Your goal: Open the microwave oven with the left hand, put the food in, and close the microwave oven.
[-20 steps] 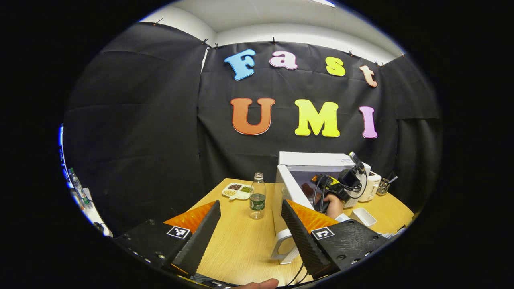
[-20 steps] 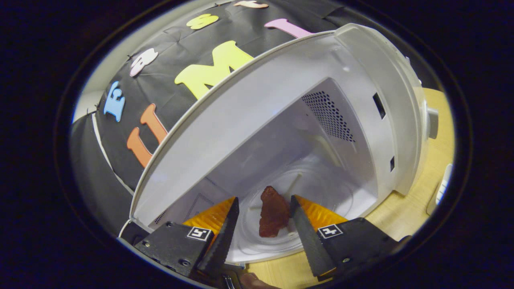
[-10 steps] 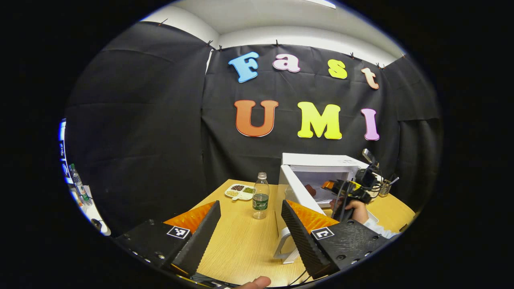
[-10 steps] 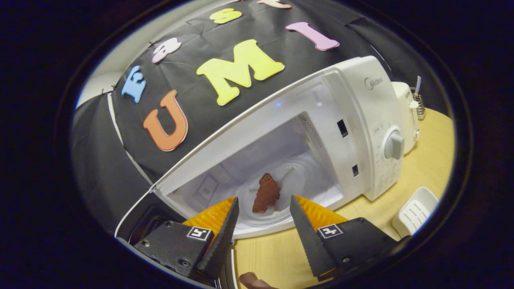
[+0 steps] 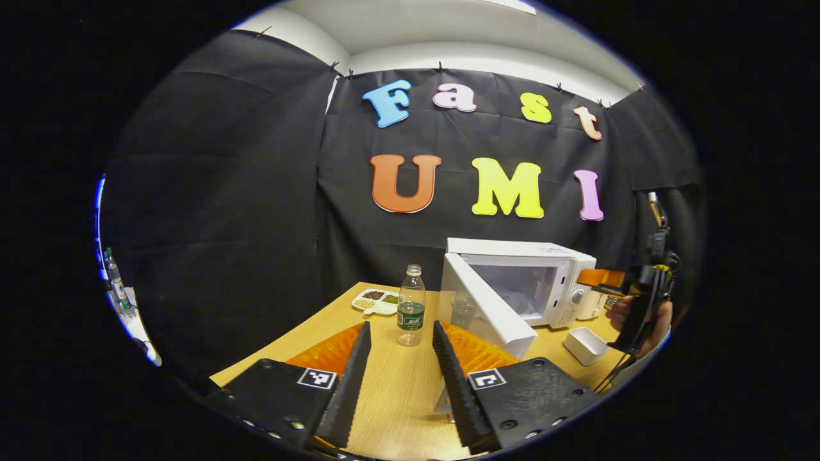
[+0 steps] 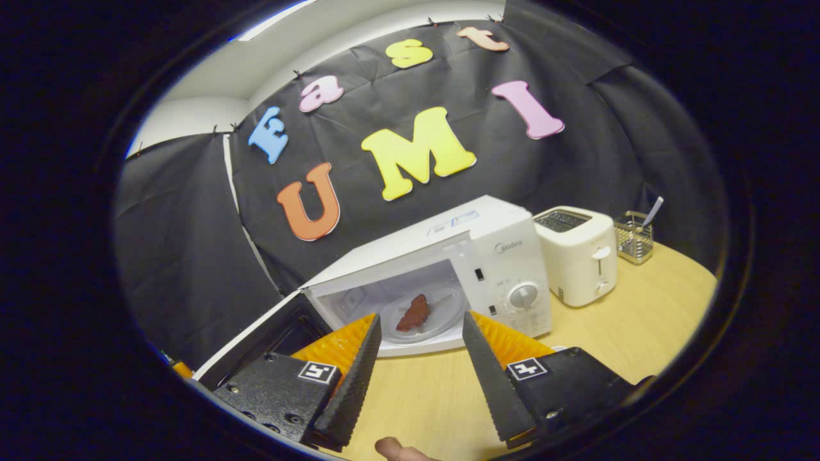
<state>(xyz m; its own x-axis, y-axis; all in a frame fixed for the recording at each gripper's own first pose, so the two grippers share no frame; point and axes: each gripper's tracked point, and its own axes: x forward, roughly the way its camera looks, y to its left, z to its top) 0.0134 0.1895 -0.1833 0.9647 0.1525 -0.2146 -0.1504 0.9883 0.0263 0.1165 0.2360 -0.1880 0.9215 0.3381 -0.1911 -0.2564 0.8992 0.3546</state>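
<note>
Both grippers, left point(image 5: 397, 374) and right point(image 6: 419, 371), parted, empty; water bottle point(image 5: 410, 306) beside open microwave door point(image 5: 490, 306); toaster point(image 6: 576, 255) right of microwave point(image 6: 448, 269).

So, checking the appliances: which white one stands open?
The microwave oven; its door hangs open with the food inside, unlike the toaster.

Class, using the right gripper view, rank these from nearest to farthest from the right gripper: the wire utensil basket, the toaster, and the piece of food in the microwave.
1. Food: just ahead of the right gripper, on the plate inside the open microwave.
2. Toaster: to the right, beside the microwave.
3. Wire utensil basket: far right, beyond the toaster.
</note>
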